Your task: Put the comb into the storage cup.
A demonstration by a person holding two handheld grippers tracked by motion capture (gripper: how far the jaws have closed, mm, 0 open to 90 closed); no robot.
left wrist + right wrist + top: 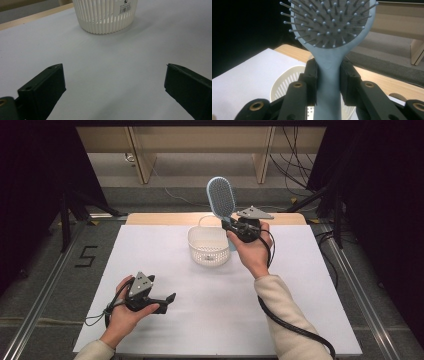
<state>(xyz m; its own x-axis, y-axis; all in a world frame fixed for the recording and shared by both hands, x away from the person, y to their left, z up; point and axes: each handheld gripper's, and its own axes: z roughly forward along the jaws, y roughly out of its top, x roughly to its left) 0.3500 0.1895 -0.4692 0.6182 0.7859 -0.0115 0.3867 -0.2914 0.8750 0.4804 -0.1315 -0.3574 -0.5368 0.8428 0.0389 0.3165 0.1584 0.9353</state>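
Note:
A light blue hairbrush [221, 196] stands upright in the air, bristles toward the camera, above the far side of a white slatted basket [208, 245]. My right gripper [234, 226] is shut on its handle just below the head; in the right gripper view both pads press the handle [328, 75], with the basket [284, 82] underneath. My left gripper [167, 300] rests low on the white table near the front left, jaws wide open with nothing between them [115, 82]. The basket [105, 15] lies ahead of it.
The white table sheet [300, 285] covers a wooden top whose far edge [165, 218] shows behind the basket. Metal rails run along both sides of the table. A black cable trails from the right gripper along the forearm.

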